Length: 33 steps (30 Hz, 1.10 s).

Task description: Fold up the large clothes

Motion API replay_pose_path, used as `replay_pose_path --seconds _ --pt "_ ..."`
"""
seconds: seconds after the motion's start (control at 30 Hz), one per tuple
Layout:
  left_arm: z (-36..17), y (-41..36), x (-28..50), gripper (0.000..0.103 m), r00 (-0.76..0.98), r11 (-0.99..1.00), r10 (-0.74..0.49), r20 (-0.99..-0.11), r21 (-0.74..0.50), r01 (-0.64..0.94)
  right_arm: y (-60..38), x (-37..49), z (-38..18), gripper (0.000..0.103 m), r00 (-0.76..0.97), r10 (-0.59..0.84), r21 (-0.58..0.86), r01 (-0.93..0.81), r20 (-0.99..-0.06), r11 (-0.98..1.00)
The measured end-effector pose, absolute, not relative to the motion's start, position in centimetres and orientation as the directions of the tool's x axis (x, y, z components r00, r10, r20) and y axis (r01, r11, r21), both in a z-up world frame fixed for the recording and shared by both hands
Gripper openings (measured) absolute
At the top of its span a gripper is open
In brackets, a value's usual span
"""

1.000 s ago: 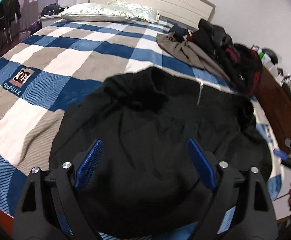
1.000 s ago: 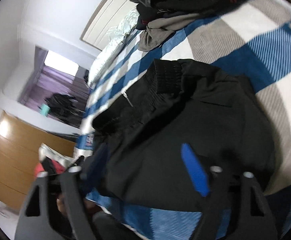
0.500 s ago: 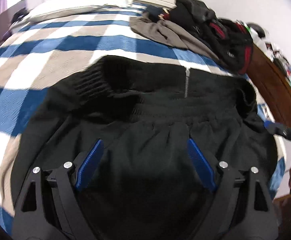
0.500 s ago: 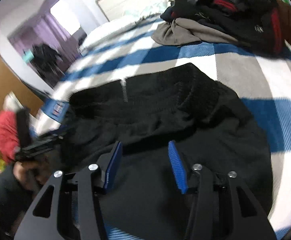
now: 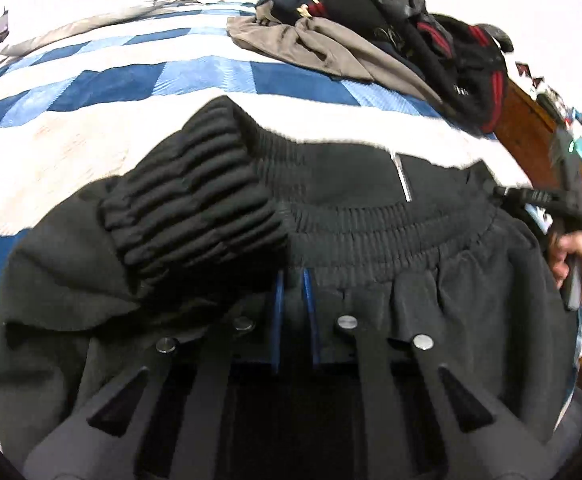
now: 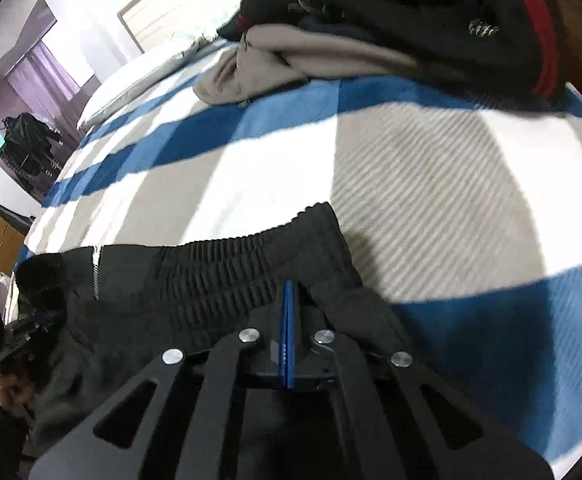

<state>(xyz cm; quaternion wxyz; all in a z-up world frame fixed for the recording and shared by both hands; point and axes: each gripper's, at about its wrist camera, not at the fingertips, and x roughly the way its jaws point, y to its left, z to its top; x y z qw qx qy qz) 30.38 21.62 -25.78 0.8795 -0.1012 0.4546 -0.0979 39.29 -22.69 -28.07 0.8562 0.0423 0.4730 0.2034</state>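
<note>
A large black jacket lies on the bed, its ribbed hem and silver zipper facing away. A ribbed cuff is folded over its left part. My left gripper is shut on the jacket just below the ribbed hem, beside the cuff. In the right wrist view the jacket fills the lower left. My right gripper is shut on the jacket's ribbed hem near its right corner, blue pads together.
The bed has a blue, white and beige checked cover. A pile of dark and beige clothes lies at the far right of the bed. A brown wooden cabinet stands to the right. Pillows lie at the headboard.
Both grippers moved down and forward onto the jacket and went from open to shut on its hem area. The cuff now lies over the left part.
</note>
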Motion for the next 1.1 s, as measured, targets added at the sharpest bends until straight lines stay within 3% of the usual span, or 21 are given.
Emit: replay_pose_path --seconds 0.13,0.17,0.2,0.43,0.53,0.83,0.97,1.1 --pt "-26.5 22.9 32.1 0.012 0.593 0.947 -0.282 -0.754 -0.318 0.047 -23.7 40.3 -29.8 0.000 0.458 0.439 0.336 -0.292 -0.773 0.896" --pt "-26.8 23.4 32.6 0.005 0.600 0.944 -0.275 -0.752 -0.331 0.018 -24.0 40.4 -30.1 0.000 0.454 0.455 0.357 -0.288 -0.766 0.889" --pt "-27.2 24.0 33.1 0.005 0.598 0.934 -0.287 -0.748 -0.358 0.000 -24.1 40.5 -30.3 0.000 0.453 0.458 0.359 -0.290 -0.765 0.887" --pt "-28.1 24.4 35.0 0.005 0.563 0.928 -0.295 -0.772 -0.371 -0.022 -22.3 40.3 -29.5 0.000 0.456 0.380 0.265 -0.297 -0.805 0.917" --pt "-25.9 23.4 33.2 0.003 0.584 0.950 -0.255 -0.771 -0.312 0.004 -21.0 39.4 -27.3 0.001 0.470 0.320 0.195 -0.294 -0.823 0.936" --pt "-21.5 27.2 26.2 0.002 0.614 0.956 -0.184 -0.767 -0.285 -0.069 -20.7 33.6 -20.8 0.000 0.507 0.394 0.221 -0.367 -0.767 0.903" --pt "-22.7 28.3 25.2 0.002 0.594 0.956 -0.163 -0.788 -0.276 -0.102 -20.0 31.2 -22.4 0.000 0.469 0.390 0.227 -0.366 -0.792 0.903" --pt "-24.6 29.0 25.7 0.002 0.582 0.953 -0.125 -0.803 -0.261 -0.155 -18.9 29.8 -26.5 0.000 0.474 0.298 0.136 -0.347 -0.828 0.928"
